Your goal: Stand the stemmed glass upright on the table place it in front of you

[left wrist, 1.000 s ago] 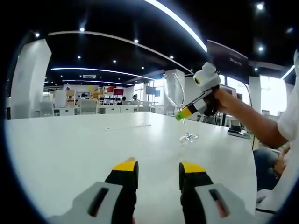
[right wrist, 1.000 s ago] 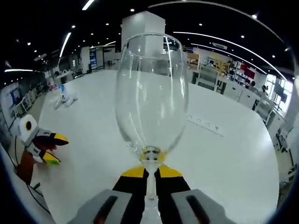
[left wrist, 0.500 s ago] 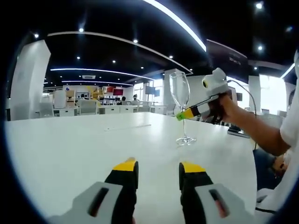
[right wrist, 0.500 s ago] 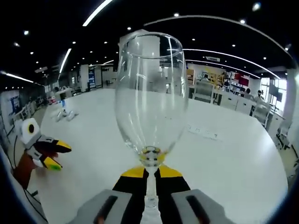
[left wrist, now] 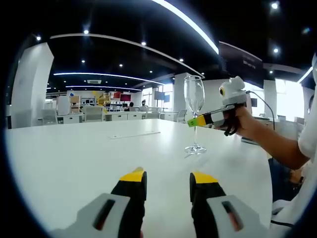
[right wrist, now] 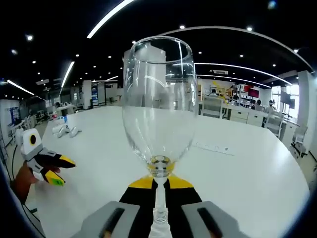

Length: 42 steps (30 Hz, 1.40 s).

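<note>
A clear stemmed glass (left wrist: 193,97) stands upright with its foot (left wrist: 195,148) on the white table (left wrist: 74,158). My right gripper (left wrist: 193,121) is shut on its stem, held by a hand at the right of the left gripper view. In the right gripper view the glass bowl (right wrist: 159,106) rises straight above my right gripper (right wrist: 160,182), whose yellow-tipped jaws pinch the stem (right wrist: 159,198). My left gripper (left wrist: 168,177) hovers open low over the table, nearer than the glass, nothing between its jaws. That left gripper (right wrist: 55,171) appears at the left of the right gripper view.
A person's arm (left wrist: 277,144) reaches in from the right. A flat strip (left wrist: 134,134) lies farther back on the table. Small white objects (right wrist: 66,131) sit at the table's far left. Desks and chairs (left wrist: 89,115) stand in the room behind.
The glass has gone from tilted to upright and its foot has settled on the table. My right gripper levelled out with it. The left gripper has stayed put.
</note>
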Motion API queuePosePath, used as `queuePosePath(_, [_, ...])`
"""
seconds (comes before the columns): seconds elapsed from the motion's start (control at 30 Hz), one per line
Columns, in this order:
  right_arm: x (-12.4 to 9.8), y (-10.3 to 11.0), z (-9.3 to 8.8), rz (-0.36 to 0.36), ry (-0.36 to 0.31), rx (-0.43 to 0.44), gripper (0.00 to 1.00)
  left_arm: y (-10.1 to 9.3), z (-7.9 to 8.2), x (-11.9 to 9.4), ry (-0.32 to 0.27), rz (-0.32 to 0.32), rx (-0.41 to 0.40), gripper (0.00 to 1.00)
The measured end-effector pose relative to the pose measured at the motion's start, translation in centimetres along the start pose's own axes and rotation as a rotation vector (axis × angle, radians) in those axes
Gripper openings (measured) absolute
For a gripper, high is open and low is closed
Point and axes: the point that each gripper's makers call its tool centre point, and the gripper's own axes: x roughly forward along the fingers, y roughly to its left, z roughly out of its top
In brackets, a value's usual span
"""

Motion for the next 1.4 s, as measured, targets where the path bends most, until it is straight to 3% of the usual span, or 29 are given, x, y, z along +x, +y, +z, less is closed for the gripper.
queuePosePath(0.7, [-0.6, 0.9, 0.7, -0.026, -0.147, 0.008, 0.11, -0.1, 0.0, -0.1, 0.003, -0.001, 0.002, 0.35])
queuePosePath(1.4, [0.1, 1.0, -0.2, -0.038, -0.183, -0.012, 0.11, -0.6, 0.0, 0.0, 0.011, -0.011, 0.003, 0.35])
